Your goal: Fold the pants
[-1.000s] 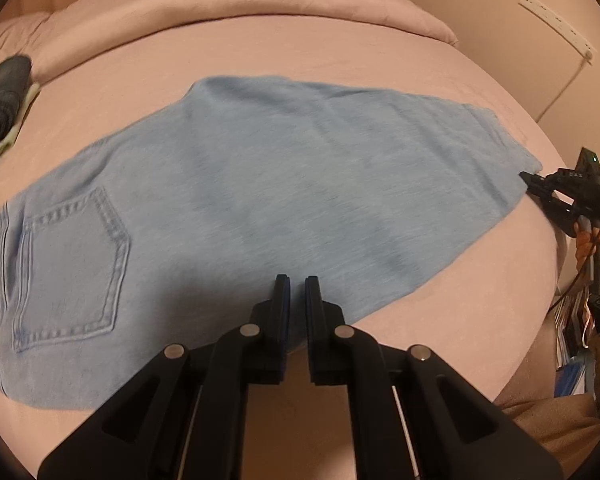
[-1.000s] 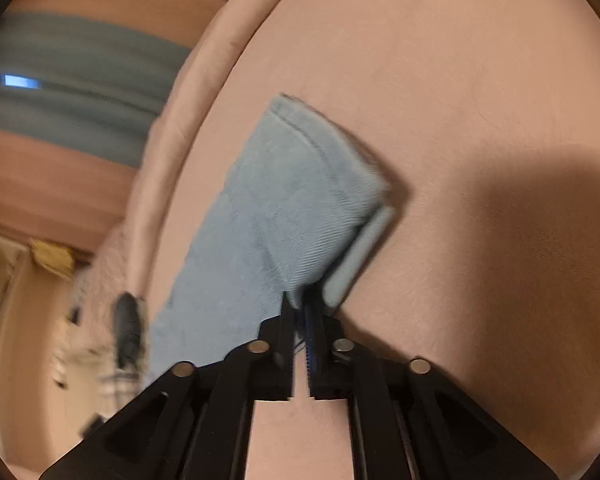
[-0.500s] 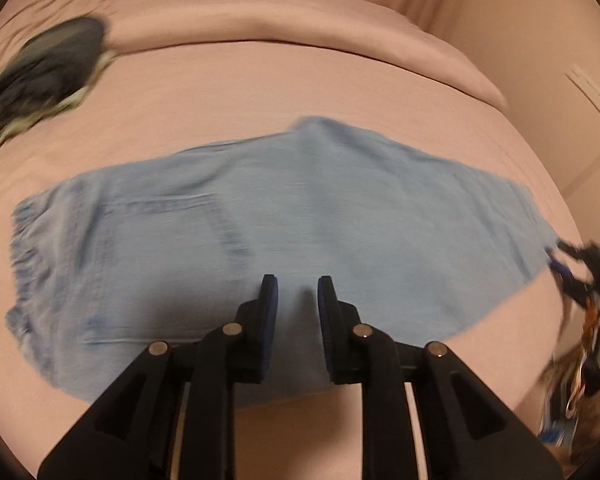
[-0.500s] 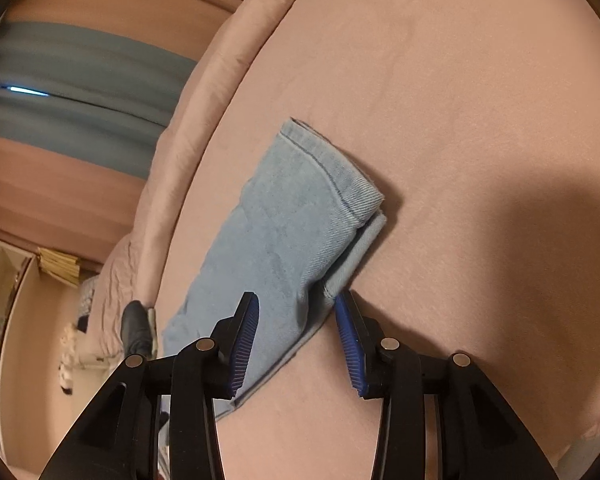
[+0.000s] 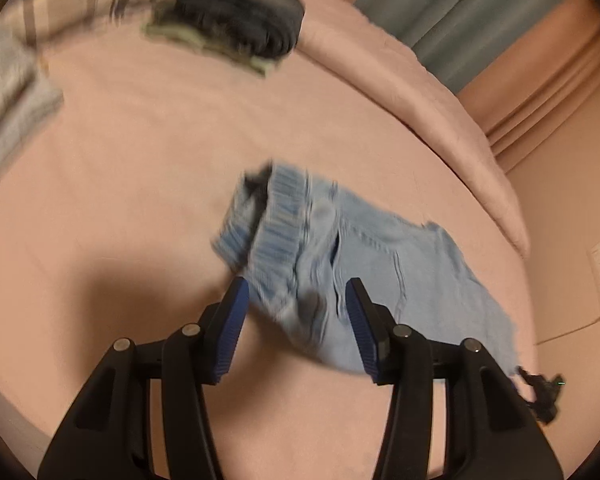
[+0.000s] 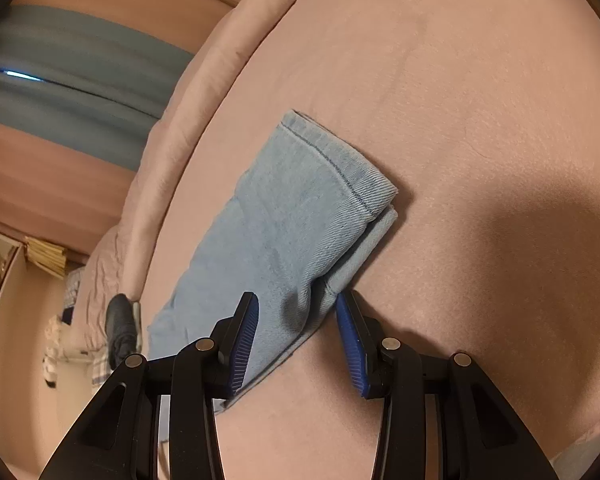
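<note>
Left wrist view: both grippers gape over pants point(image 5: 320, 264); dark bundle point(image 5: 236, 20) beyond.

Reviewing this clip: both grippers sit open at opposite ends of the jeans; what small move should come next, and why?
Probably shut the left gripper on the waistband, which lies between its open fingers; the right gripper straddles the hem, also ungrasped.

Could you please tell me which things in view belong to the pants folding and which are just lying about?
Belongs to the job:
- light blue pants
- left gripper, open
- right gripper, open
- pink bed cover underneath

Lying about:
- dark bundle
- plaid cloth
</note>
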`<action>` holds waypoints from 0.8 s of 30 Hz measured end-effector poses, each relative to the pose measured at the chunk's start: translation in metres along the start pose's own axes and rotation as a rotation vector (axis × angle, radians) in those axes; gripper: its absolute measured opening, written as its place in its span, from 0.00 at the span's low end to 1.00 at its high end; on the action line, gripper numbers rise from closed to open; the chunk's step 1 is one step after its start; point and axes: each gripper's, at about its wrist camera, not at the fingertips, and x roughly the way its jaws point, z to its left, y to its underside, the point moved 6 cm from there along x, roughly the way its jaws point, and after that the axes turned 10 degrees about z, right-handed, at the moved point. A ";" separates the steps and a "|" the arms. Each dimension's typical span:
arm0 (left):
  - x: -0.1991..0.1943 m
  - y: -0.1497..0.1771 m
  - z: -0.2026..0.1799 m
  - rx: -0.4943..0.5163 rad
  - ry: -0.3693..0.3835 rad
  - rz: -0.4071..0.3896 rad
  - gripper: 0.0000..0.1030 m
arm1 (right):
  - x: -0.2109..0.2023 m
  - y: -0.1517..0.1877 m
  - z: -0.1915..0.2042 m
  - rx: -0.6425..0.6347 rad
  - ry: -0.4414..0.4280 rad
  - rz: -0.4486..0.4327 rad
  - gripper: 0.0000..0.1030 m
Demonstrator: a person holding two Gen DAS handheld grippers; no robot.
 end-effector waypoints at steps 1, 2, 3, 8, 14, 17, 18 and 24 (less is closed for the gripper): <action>0.006 0.003 0.002 -0.015 0.011 0.014 0.47 | 0.000 0.000 0.002 -0.003 0.007 0.002 0.40; 0.011 0.004 0.005 -0.030 0.017 0.025 0.47 | 0.000 0.001 0.004 -0.010 0.012 0.003 0.40; 0.017 0.004 0.005 -0.046 0.022 0.030 0.47 | -0.001 0.002 0.007 -0.016 0.014 0.002 0.40; 0.015 -0.004 -0.002 -0.081 0.013 -0.024 0.24 | 0.003 0.005 0.017 -0.050 0.035 0.018 0.40; -0.011 -0.024 -0.005 -0.048 -0.037 -0.145 0.15 | 0.007 0.006 0.022 -0.061 0.061 0.016 0.40; -0.006 -0.026 -0.002 -0.037 -0.059 -0.132 0.15 | 0.009 0.007 0.028 -0.078 0.059 0.022 0.40; 0.000 -0.025 0.000 -0.027 -0.068 -0.110 0.15 | 0.009 0.008 0.028 -0.081 0.061 0.023 0.40; 0.028 -0.023 0.029 -0.091 -0.122 -0.061 0.22 | 0.016 0.007 0.015 -0.044 0.056 0.051 0.40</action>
